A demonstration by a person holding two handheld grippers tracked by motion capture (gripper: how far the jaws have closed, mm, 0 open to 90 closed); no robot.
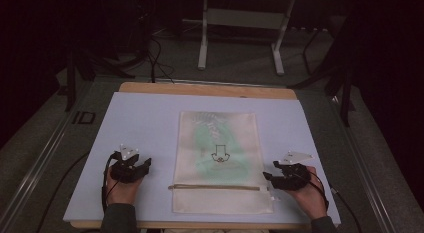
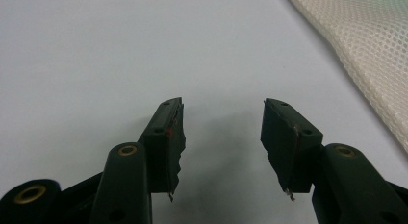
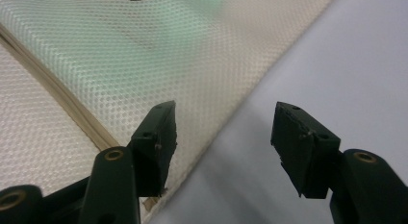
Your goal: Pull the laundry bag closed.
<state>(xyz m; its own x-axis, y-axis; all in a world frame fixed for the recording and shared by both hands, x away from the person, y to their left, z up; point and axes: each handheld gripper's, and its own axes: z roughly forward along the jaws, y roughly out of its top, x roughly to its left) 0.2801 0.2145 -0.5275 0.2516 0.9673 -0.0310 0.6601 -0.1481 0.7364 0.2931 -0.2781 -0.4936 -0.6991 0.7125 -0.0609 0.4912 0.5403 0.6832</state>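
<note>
The left tool [image 1: 142, 165] rests on the pale tabletop [image 1: 145, 118], held in the person's left hand [image 1: 121, 189], well to the left of the mesh bag [image 1: 220, 143]. Its jaws are spread wide with nothing between them; in the left gripper view the left tool [image 2: 223, 119] points over bare tabletop [image 2: 96, 51], with the mesh bag [image 2: 365, 46] crossing the upper right corner.

The mesh bag lies flat at the middle of the tabletop, its long axis running from the person's edge toward the far edge. A zipper [image 1: 215, 187] crosses it from side to side near the person's end, with its pull at the right edge. Green contents show faintly through the mesh in the far part.

The right tool [image 1: 268, 177] sits just beside the bag's right edge near the zipper's end, held in the right hand [image 1: 310, 193]. Its jaws are also spread and grip nothing. In the right gripper view the right tool [image 3: 223, 125] straddles the bag's edge: one jaw is over the mesh bag [image 3: 144, 56] beside the zipper [image 3: 57, 96], the other over tabletop [image 3: 346, 65].
</note>
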